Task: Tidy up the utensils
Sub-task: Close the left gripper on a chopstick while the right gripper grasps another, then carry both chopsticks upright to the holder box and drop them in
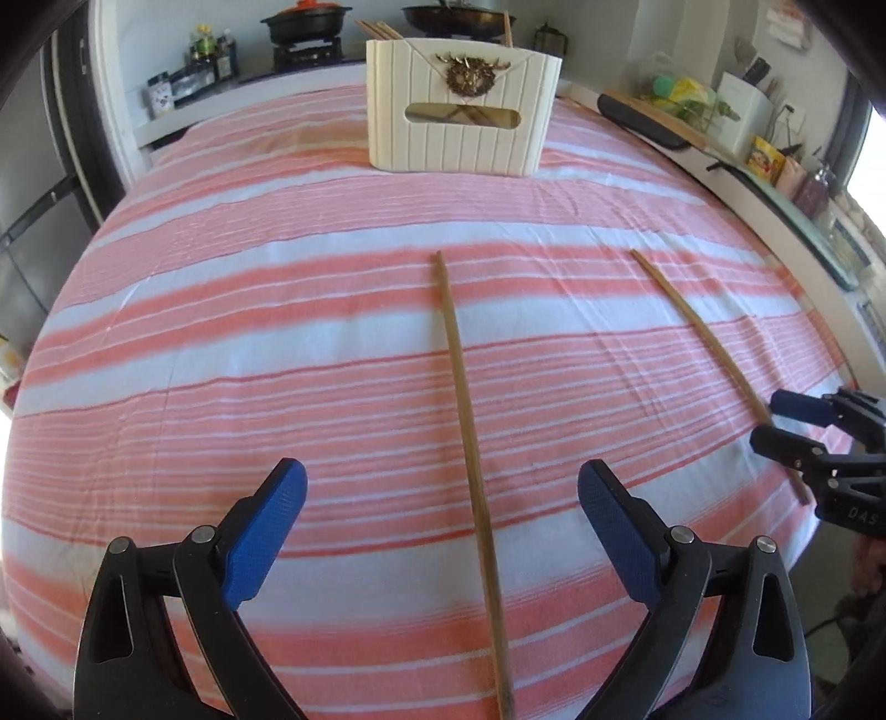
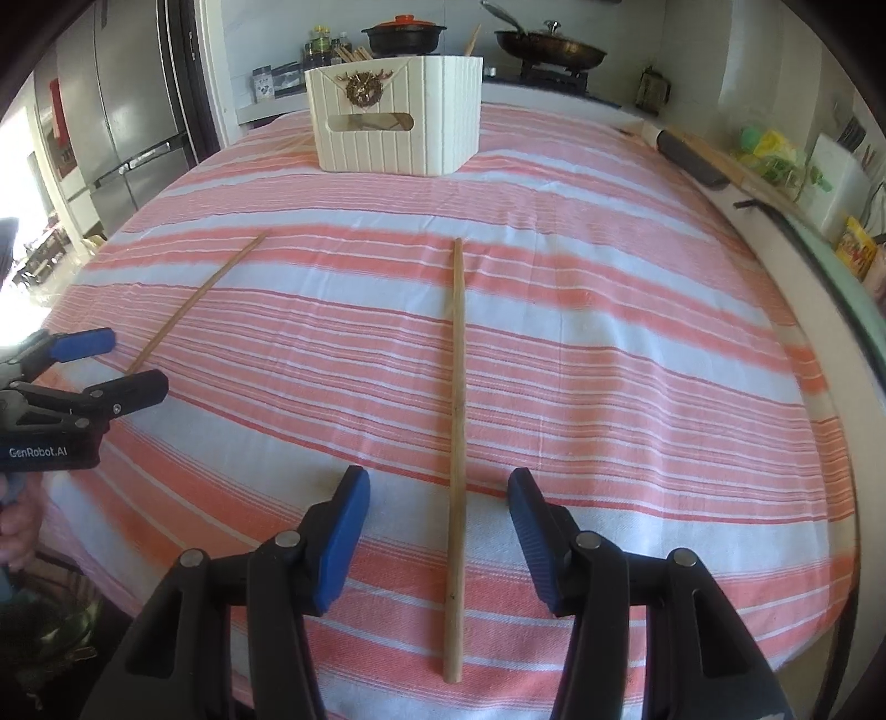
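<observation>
Two wooden chopsticks lie apart on the striped cloth. The left chopstick (image 1: 468,421) lies between the open fingers of my left gripper (image 1: 443,498); it also shows in the right wrist view (image 2: 194,299). The right chopstick (image 2: 457,410) lies between the open fingers of my right gripper (image 2: 439,512); it also shows in the left wrist view (image 1: 703,338). Both grippers are empty, low over the near ends. A cream utensil box (image 1: 462,105) with several chopsticks in it stands at the far side; it also shows in the right wrist view (image 2: 393,111).
The table has a pink and white striped cloth (image 1: 277,332). Behind it is a counter with a black pot (image 1: 304,22), a pan (image 2: 548,47), bottles and packets. A fridge (image 2: 127,111) stands at far left.
</observation>
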Tool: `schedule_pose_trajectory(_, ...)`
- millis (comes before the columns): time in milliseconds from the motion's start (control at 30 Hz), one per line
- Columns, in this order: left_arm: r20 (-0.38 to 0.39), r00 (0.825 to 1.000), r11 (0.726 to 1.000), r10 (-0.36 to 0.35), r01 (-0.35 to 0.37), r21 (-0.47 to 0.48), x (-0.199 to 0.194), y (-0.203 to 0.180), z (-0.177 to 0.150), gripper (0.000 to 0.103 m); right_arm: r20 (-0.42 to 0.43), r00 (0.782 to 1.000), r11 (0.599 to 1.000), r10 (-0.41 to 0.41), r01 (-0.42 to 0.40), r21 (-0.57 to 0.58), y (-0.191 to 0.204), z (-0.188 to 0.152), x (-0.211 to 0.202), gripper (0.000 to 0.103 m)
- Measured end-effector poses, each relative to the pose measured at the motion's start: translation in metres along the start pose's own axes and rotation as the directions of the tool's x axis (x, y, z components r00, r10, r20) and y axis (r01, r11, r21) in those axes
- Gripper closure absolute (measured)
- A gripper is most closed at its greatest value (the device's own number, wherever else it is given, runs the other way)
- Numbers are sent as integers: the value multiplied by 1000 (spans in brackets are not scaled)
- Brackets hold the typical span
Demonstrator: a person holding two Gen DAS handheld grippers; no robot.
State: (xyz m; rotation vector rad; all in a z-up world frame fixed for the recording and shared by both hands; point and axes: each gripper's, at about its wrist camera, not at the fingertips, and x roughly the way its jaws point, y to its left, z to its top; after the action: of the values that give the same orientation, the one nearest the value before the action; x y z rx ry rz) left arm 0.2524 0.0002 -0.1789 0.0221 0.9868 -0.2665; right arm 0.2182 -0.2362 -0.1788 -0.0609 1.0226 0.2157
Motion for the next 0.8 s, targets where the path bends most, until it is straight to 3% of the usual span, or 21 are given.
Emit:
schedule_pose_trajectory(100, -47, 997, 998, -59, 60, 9, 8, 8, 23, 4, -48, 998, 998, 51, -52, -24, -7, 17, 2, 50)
schedule_pose_trajectory(233, -105, 994, 995, -20, 30, 95, 35, 1, 52, 7, -119, 990, 995, 79, -85, -49, -8, 44, 20, 50)
schedule_pose_trajectory(400, -179, 984, 991, 29, -4, 136, 65, -1, 77, 28, -157, 986, 995, 56, -69, -76, -6, 87, 56, 50)
schedule_pose_trajectory(433, -176, 984, 989, 39, -13, 149, 67, -3, 80, 34, -154, 987, 995, 50, -63, -77, -5, 96, 61, 59)
schedule_pose_trajectory(467, -171, 984, 987, 42, -15, 158, 67, -6, 82, 50, -154, 987, 996, 43, -55, -76, -5, 105, 67, 70)
schedule_pose_trajectory(500, -165, 985, 987, 41, -14, 163, 66, -8, 84, 76, -149, 988, 996, 31, -43, -76, -5, 113, 71, 93)
schedule_pose_trajectory(533, -165, 986, 987, 34, -7, 163, 66, -9, 86, 90, -152, 988, 997, 37, -48, -68, -6, 120, 76, 97)
schedule_pose_trajectory(567, -166, 986, 988, 21, 5, 154, 67, -8, 87, 97, -151, 987, 997, 52, -60, -50, -7, 126, 79, 97)
schedule_pose_trajectory(667, -130, 992, 993, -2, 18, 120, 60, -3, 89, 99, -130, 988, 996, 88, -88, 7, -14, 137, 77, 97)
schedule_pose_trajectory(800, -3, 999, 995, -50, 50, 83, 13, 9, 97, 99, 27, 989, 988, 145, -146, 53, -25, 150, 30, 97)
